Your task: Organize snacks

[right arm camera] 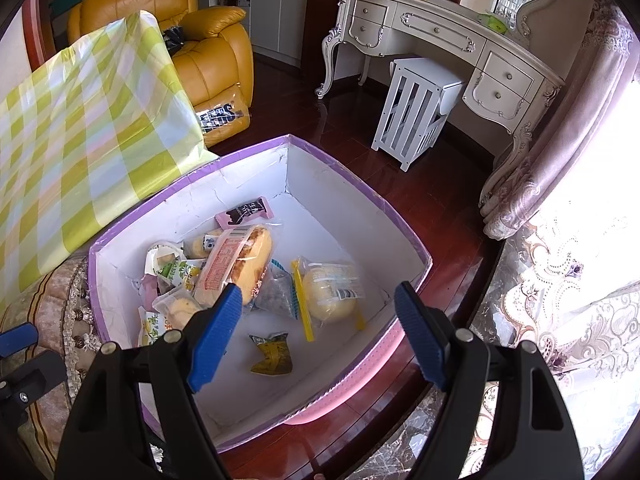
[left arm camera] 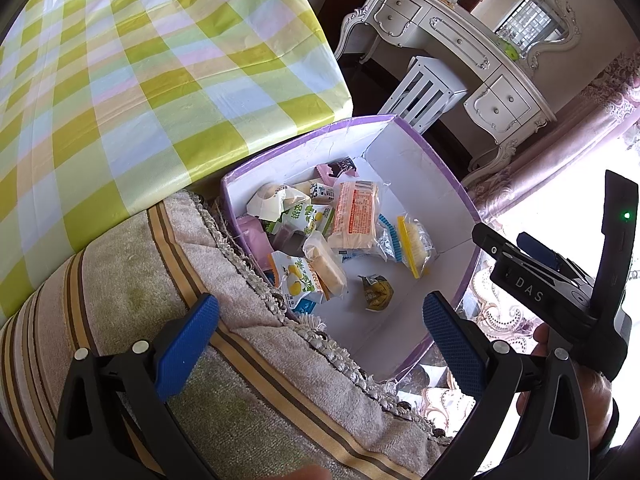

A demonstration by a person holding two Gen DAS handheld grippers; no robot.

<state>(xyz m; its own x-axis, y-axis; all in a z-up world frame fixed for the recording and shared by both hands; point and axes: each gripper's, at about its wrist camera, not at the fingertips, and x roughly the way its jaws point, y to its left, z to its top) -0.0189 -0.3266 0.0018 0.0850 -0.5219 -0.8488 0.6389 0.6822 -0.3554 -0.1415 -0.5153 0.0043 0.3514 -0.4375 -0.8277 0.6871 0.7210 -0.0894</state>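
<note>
Beside the checked table (right arm camera: 80, 120), the purple box (right arm camera: 340, 172) holds the snacks (right arm camera: 240, 264) piled at its left side; left gripper (left arm camera: 320, 320) and right gripper (right arm camera: 318, 312) both hang open and empty above it.

Both wrist views look steeply down, close above box (left arm camera: 416, 152) (right arm camera: 340, 172); both share dresser (left arm camera: 472, 40) (right arm camera: 436, 28).
</note>
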